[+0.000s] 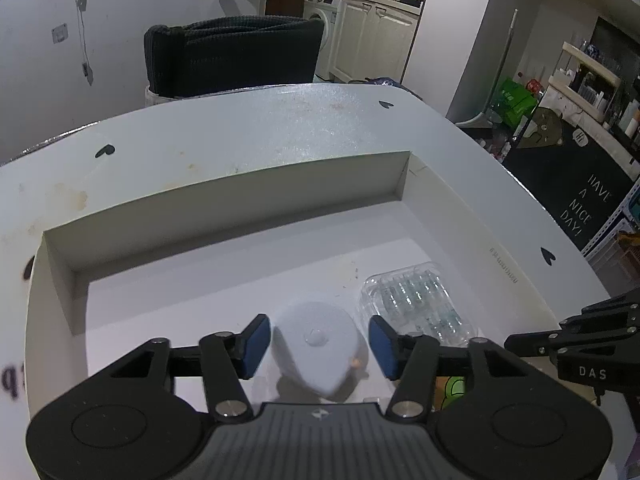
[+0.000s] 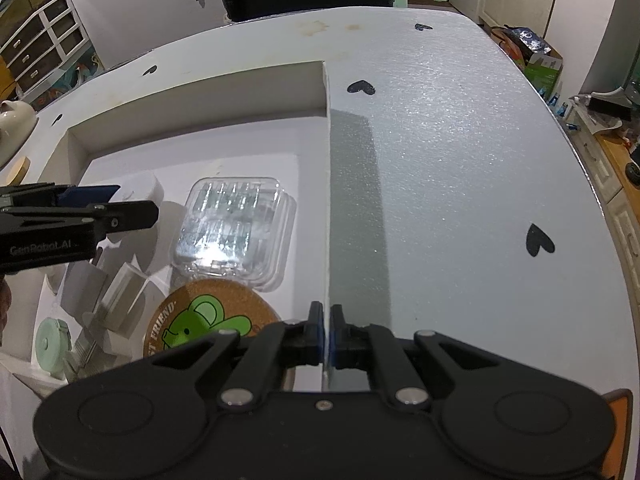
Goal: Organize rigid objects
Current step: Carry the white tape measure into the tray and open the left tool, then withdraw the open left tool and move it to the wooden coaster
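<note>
A white cardboard box point(image 1: 224, 196) lies open on the table. Inside it sit a white rounded gadget point(image 1: 316, 344), a clear plastic case of vials point(image 1: 416, 304) and a cork coaster with a green animal point(image 2: 208, 320). My left gripper point(image 1: 318, 344) is open, its blue pads on either side of the white gadget, apart from it. My right gripper point(image 2: 329, 338) is shut on the box's right wall point(image 2: 327, 184), near its front end. The left gripper also shows in the right wrist view point(image 2: 100, 208), and the clear case shows there too point(image 2: 232, 224).
White blocks point(image 2: 120, 300) and a mint tape measure point(image 2: 54, 344) lie in the box's front left. The white table point(image 2: 460, 160) with black heart marks extends right. A dark chair point(image 1: 236, 56) stands behind the table. A cream pot point(image 2: 14, 120) sits far left.
</note>
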Motion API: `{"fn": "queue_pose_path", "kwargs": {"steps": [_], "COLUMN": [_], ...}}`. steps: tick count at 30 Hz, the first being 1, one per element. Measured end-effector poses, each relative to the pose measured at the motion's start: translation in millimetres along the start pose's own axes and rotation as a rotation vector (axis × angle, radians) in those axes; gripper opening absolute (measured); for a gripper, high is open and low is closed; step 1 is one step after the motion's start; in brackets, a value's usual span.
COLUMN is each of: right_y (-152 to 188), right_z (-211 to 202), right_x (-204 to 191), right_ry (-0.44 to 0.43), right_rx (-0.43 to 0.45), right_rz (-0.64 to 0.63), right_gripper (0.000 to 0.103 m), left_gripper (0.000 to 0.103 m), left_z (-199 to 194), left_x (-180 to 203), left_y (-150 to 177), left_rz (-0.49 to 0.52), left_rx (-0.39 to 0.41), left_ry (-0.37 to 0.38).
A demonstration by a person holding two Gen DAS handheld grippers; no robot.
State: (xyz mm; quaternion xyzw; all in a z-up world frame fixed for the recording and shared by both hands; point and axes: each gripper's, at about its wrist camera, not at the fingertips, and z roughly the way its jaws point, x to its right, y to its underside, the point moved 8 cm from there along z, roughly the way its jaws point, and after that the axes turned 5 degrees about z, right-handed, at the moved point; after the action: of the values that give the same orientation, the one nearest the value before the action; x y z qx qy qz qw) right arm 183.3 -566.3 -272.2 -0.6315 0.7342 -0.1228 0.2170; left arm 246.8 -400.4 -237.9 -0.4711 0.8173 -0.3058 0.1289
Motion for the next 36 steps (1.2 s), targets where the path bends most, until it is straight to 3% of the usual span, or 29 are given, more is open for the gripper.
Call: {"fn": "queue_pose_path", "kwargs": {"steps": [1,3,15,36], "right_y": [0,0,0,0], "right_z": [0,-1,-1,-2], "right_x": [0,0,0,-2], "right_ry": [0.000,-0.001,-0.001,0.001], "right_rx": [0.000,0.000,0.001,0.003], "right_rz": [0.000,-0.001,-0.001,-0.012], "right_gripper": [0.005,0.005,0.005,0.005], "left_gripper": [0.075,0.081,0.102,0.103], "left_z": [-1,-4,-22,-67], "left_x": [0,0,16,14], "left_y": [0,0,4,20], "left_rz": [-0.001,0.000,0.030,0.010], "left_rx": [0.000,0.007,0.006,0.072], "left_ry": [-0.001,0.001,0.036,0.045]}}
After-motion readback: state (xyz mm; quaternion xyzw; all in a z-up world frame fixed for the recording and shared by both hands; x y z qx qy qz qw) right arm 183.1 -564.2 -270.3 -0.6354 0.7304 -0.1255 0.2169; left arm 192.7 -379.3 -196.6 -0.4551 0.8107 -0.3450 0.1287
